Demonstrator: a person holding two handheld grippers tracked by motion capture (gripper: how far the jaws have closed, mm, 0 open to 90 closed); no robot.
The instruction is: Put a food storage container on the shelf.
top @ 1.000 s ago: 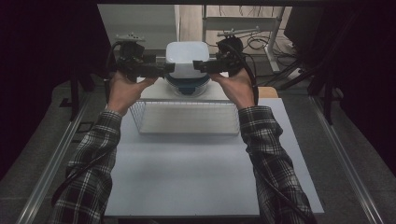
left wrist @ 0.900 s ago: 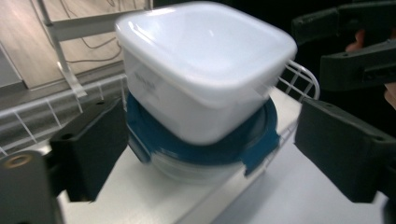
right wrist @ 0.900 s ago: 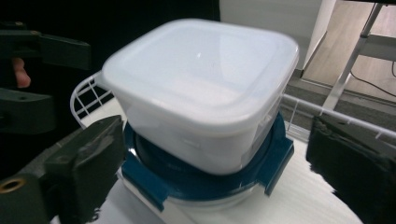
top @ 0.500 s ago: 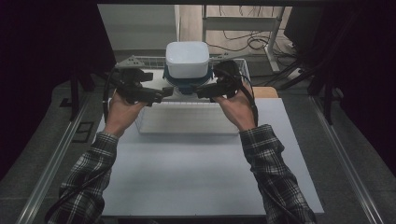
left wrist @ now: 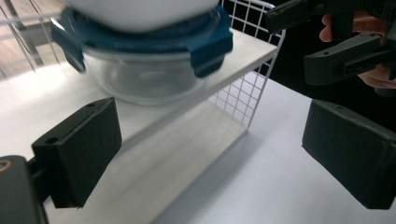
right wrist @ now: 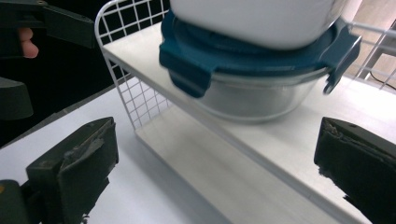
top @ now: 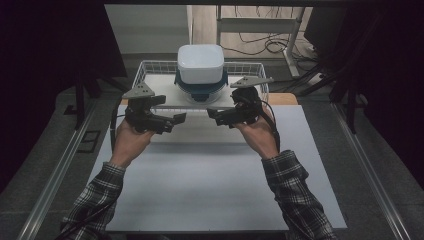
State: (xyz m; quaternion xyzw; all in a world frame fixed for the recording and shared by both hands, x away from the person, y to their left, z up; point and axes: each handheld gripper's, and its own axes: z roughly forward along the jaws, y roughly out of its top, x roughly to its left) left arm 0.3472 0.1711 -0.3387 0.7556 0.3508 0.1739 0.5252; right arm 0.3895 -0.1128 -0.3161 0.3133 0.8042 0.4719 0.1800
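On top of the white shelf board of the wire rack, at mid-width, sitting upright: glass container with blue clip lid, carrying a white tub stacked on it. Resting flat on the board, lid facing up, clip tabs sticking out at the sides; bowl looking round, so showing no real long axis, while the rack's long side is running left to right across the worktop.

Hanging just in front of and below the board, one to each side of the container: left claw and right claw, tips pointing inward toward each other. Both spread wide, having just been opening, with nothing between the pads and nothing being touched. Lying about equally near the container, neither hand clearly closer.

Seen along the left claw, glass container lying ahead, above and to the left; along the right claw, glass container lying ahead and above, lid overhanging the glass.

Judging from this, any fresh grip calling for rising to board level and closing in from both flanks.
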